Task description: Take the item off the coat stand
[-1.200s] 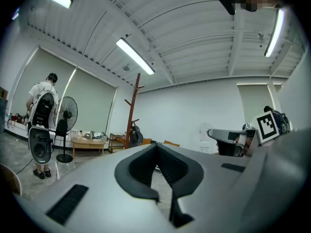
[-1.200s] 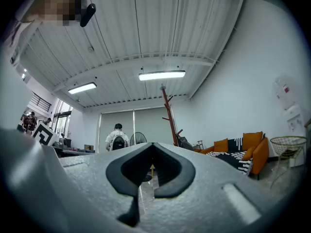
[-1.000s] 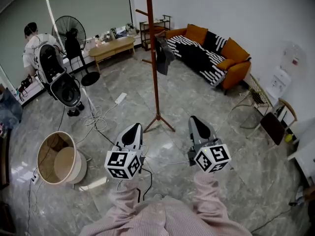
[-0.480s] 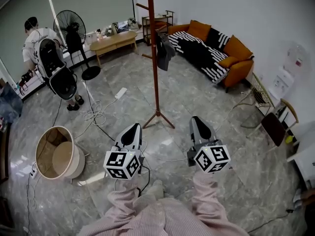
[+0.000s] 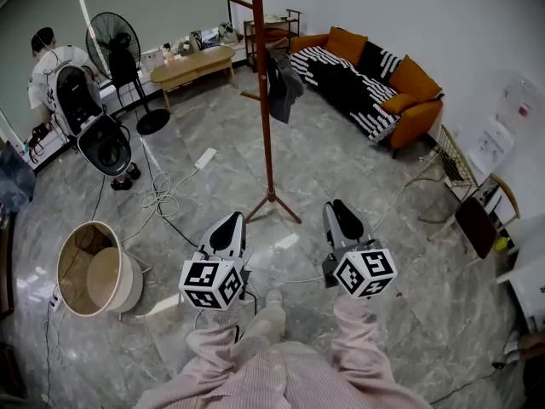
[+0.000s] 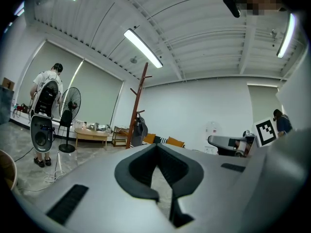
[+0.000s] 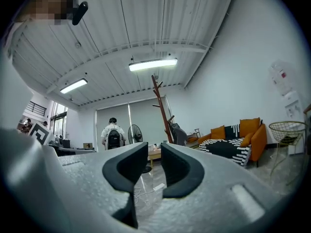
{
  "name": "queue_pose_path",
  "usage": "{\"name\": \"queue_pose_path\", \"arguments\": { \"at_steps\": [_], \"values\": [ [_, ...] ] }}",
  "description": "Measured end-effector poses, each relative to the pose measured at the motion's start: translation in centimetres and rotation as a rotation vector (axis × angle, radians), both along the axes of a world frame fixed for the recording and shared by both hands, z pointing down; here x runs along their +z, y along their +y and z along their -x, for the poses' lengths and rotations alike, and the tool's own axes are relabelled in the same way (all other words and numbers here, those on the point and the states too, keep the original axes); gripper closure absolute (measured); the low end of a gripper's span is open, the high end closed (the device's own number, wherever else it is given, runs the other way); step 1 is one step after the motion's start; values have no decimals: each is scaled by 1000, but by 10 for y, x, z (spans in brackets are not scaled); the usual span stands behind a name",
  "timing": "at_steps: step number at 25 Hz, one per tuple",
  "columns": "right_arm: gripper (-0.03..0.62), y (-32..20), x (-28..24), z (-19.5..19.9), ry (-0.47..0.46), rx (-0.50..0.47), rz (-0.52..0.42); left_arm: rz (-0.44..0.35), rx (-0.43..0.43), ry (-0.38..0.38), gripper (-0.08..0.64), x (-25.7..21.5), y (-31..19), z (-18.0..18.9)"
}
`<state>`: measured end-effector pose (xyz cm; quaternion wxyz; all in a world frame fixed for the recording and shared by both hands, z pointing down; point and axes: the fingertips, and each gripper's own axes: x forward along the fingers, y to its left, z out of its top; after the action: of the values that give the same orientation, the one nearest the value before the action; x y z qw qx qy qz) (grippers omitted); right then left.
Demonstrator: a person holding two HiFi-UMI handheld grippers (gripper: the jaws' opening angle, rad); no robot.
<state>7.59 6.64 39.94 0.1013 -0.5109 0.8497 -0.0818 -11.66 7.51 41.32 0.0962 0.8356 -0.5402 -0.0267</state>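
Observation:
A tall reddish-brown coat stand (image 5: pixel 265 100) rises from the marble floor ahead of me. A dark grey item (image 5: pixel 283 92) hangs from one of its pegs. Both grippers are held low, well short of the stand. My left gripper (image 5: pixel 230 221) is shut and holds nothing. The jaws of my right gripper (image 5: pixel 339 207) are opening, with a narrow gap and nothing between them. In the left gripper view, the stand (image 6: pixel 137 106) and item (image 6: pixel 139 130) stand far beyond the jaws (image 6: pixel 155 147). The right gripper view shows the stand (image 7: pixel 163 108) and item (image 7: pixel 178 132) beyond the parted jaws (image 7: pixel 154 152).
An orange sofa (image 5: pixel 375 92) lies at the right of the stand. At the far left are a person (image 5: pixel 47 58), a stroller (image 5: pixel 98 130) and a fan (image 5: pixel 115 49). Cables (image 5: pixel 162 198), a power strip (image 5: pixel 204 158) and a round basket (image 5: pixel 89 271) are on the floor at the left.
The view has shifted forward toward the stand, and a shoe now shows below the grippers. Both grippers keep their place in the head view.

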Motion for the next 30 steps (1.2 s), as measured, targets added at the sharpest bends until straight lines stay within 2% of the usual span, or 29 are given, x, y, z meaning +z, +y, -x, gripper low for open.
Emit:
{"name": "queue_pose_path", "arguments": {
  "at_steps": [10, 20, 30],
  "values": [
    [477, -109, 4, -2, 1, -1, 25, 1, 11, 13, 558, -4, -110, -6],
    [448, -216, 2, 18, 10, -25, 34, -6, 20, 15, 558, -11, -217, 5],
    [433, -274, 2, 24, 17, -10, 27, -4, 29, 23, 558, -12, -271, 10]
  ]
}}
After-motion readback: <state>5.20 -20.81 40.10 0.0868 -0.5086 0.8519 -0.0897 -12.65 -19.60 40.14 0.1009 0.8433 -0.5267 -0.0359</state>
